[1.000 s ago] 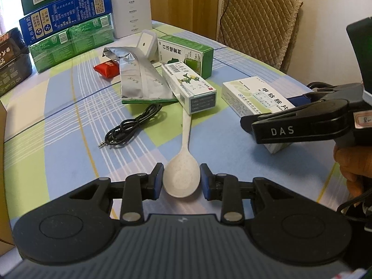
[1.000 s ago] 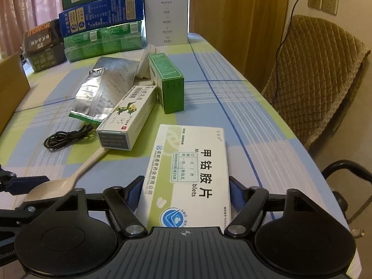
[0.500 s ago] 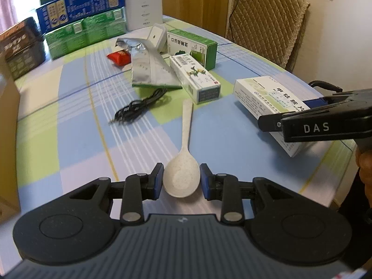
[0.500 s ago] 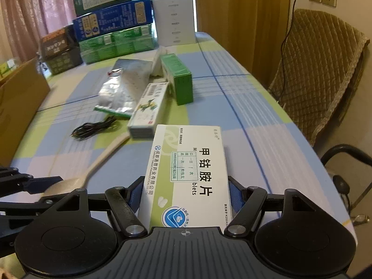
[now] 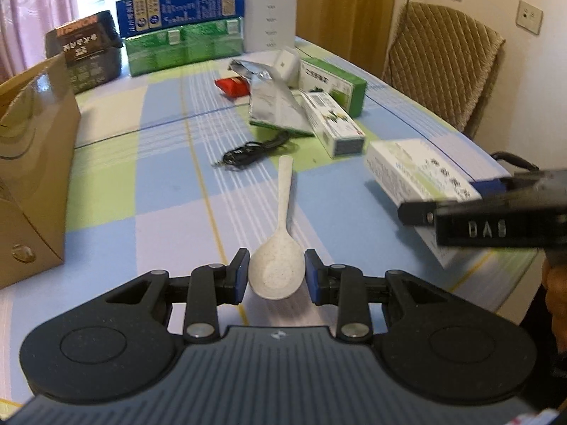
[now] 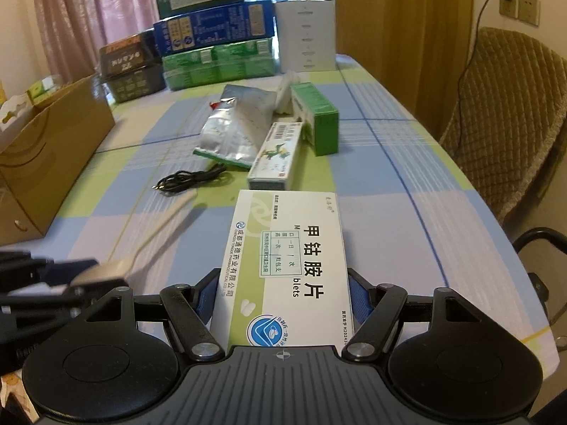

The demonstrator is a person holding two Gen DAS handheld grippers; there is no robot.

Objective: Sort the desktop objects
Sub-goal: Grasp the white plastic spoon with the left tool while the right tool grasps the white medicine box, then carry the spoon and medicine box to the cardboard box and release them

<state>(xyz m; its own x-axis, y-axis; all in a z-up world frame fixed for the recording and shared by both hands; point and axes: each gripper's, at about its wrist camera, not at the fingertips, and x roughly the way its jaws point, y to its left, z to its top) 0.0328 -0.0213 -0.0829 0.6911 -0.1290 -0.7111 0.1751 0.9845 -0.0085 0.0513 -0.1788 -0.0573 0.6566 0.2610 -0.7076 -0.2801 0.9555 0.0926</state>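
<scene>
My left gripper (image 5: 276, 276) is shut on the bowl of a white speckled spoon (image 5: 280, 244), lifted above the checked tablecloth (image 5: 159, 184); the handle points away from me. My right gripper (image 6: 283, 301) is shut on a flat white and green medicine box (image 6: 287, 265), also held off the table. From the left wrist view that medicine box (image 5: 418, 177) hangs at the right, with the right gripper's black body (image 5: 496, 219) behind it. The spoon (image 6: 159, 226) shows blurred at the left of the right wrist view.
On the table lie a black cable (image 5: 255, 152), a silver foil pouch (image 5: 273, 106), a long white-green box (image 5: 333, 127), a green box (image 5: 336, 81) and a red packet (image 5: 232, 86). Stacked boxes (image 5: 180, 28) stand at the back. A brown cardboard box (image 5: 32, 163) sits left; a padded chair (image 5: 446, 60) right.
Both grippers have risen and drawn back from the table, carrying the spoon and the medicine box. The cardboard box at the left has come into view.
</scene>
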